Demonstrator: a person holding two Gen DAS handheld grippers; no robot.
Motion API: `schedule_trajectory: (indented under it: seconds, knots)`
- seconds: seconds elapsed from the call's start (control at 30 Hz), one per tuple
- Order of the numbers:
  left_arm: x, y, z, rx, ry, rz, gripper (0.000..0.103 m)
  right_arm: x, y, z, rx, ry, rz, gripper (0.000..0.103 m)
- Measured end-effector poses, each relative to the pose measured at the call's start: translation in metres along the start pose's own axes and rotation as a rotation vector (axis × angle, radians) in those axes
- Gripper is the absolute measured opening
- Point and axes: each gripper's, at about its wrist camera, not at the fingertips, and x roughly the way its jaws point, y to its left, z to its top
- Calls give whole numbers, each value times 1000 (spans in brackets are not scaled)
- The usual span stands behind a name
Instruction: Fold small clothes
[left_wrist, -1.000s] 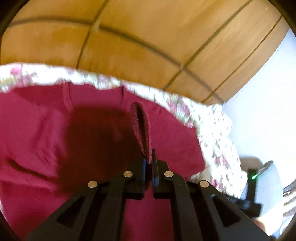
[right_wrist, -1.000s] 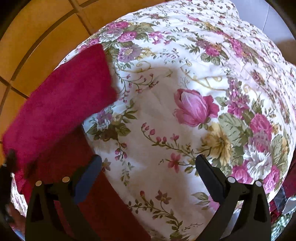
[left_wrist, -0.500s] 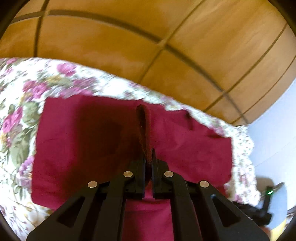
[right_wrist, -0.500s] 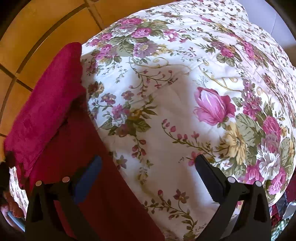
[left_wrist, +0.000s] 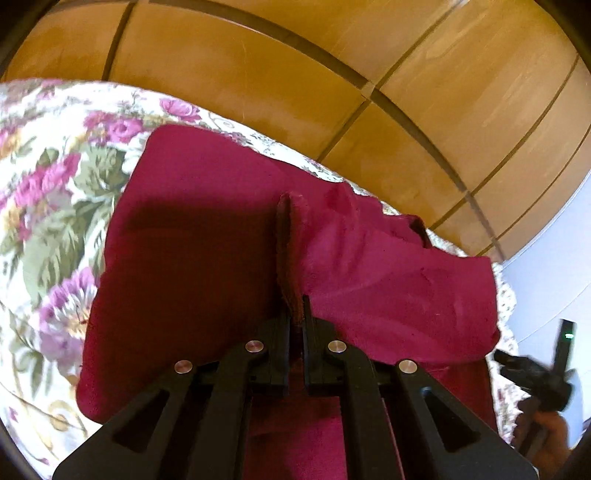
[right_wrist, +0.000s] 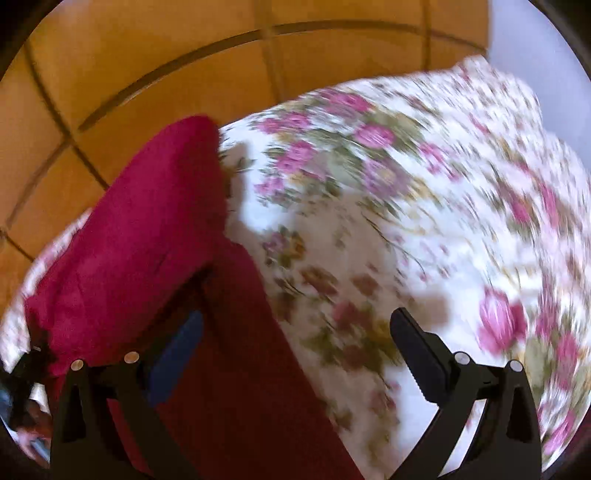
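Observation:
A crimson cloth lies on a floral quilt. My left gripper is shut on a raised fold of the cloth's edge, which stands up between the fingers. A folded-over layer drapes to the right. In the right wrist view the same cloth is at the left, lifted in a fold. My right gripper is open and empty, with its left finger over the cloth and its right finger over the quilt.
A wooden panelled wall stands behind the bed. A pale wall is at the right. The other gripper and a hand show at the lower right of the left wrist view. The right wrist view is motion-blurred.
My left gripper has carried the pinched cloth edge across, so the cloth now lies folded with more quilt showing at the left. My right gripper has swung quickly and stays open.

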Motion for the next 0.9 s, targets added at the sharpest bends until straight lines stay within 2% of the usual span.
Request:
schedule_trajectory:
  seconds: [0.1,0.2,0.27,0.3,0.37,0.43,0.5,0.6,0.73,0.8,0.9]
  knots:
    - [2,5,0,-20,0,-24,4,17,22,4,-114,-47,-97,101]
    - [3,2,-1,-6,-1,-11,4,20,32,12,-159,-134,-156,101]
    - [4,4,-2,-12,-1,-21,4,15,24,19,-99,-183,-182,101]
    - [4,5,-2,-18,1,-28,4,14,13,21,-42,-177,-181,101]
    - [7,4,-1,-18,7,-34,4,23,-13,21,56,-104,-218,101]
    - [10,1,-1,1,18,-35,4,51,-40,9,147,52,-161,101]
    - [12,-5,-1,21,21,-19,4,52,-51,3,232,50,-115,101]
    - [12,0,-1,-1,22,-40,4,49,-49,6,237,73,-137,101]
    - [10,3,-1,-13,16,-57,4,44,-56,3,263,105,-88,101]
    - [9,2,-1,-13,10,-68,9,36,-58,2,272,142,-55,101]
    - [5,-1,-4,10,0,-103,29,21,-65,-5,347,195,-23,101]
